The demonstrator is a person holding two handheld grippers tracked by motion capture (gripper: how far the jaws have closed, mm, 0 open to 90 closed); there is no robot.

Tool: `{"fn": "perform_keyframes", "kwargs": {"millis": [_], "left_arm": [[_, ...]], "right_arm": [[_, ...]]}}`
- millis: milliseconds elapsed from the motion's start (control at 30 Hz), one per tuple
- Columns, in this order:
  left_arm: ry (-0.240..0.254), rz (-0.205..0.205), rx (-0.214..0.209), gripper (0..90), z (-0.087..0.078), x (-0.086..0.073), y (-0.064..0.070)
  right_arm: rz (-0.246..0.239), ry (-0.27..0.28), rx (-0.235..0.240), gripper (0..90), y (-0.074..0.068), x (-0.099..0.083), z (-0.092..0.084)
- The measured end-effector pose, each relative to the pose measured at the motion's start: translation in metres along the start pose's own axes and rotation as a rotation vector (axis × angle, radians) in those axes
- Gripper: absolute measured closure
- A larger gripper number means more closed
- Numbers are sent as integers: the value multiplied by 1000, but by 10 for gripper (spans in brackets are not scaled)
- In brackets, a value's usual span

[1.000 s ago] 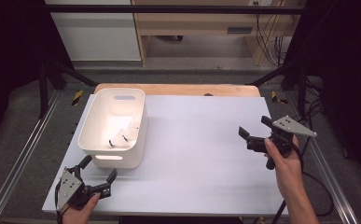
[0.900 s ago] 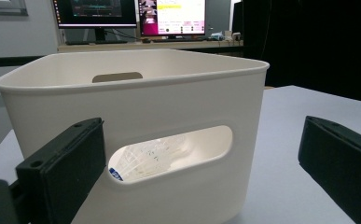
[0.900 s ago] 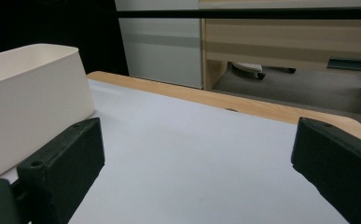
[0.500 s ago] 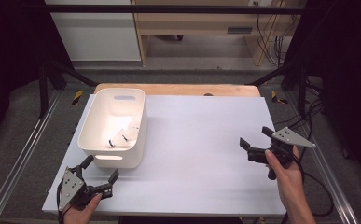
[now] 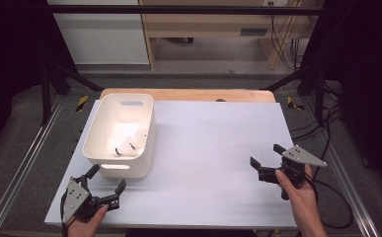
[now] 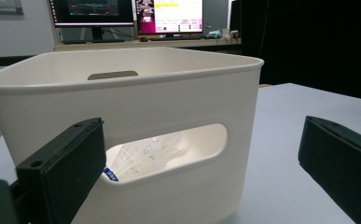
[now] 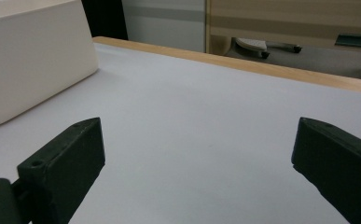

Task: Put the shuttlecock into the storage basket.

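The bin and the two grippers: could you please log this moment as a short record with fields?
bin: white, upright, on the table's left half, cut-out handles in its end walls
contents: shuttlecocks lying on the bin floor, also seen through the near handle
left gripper: open, holding nothing, just short of the bin's near end
right gripper: open, holding nothing, over the table's right side
table: white top, wooden far edge
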State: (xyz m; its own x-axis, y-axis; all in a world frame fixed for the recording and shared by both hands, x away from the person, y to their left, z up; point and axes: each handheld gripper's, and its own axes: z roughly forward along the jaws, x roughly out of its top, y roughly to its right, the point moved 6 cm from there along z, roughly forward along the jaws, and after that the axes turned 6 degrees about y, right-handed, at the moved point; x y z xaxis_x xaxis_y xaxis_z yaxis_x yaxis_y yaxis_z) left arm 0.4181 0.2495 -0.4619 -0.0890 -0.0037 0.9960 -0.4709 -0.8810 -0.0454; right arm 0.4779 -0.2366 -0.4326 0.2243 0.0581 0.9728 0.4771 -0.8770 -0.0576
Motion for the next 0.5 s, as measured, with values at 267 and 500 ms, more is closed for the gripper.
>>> {"fn": "perform_keyframes", "kwargs": {"millis": [267,500], "left_arm": [[0,0,-3,9,0,0,1],[0,2,-4,9,0,0,1]], "right_arm": [[-20,-22,11,33,-6,-12,-5],[-11,-23,15,32,-6,-19,-10]]}}
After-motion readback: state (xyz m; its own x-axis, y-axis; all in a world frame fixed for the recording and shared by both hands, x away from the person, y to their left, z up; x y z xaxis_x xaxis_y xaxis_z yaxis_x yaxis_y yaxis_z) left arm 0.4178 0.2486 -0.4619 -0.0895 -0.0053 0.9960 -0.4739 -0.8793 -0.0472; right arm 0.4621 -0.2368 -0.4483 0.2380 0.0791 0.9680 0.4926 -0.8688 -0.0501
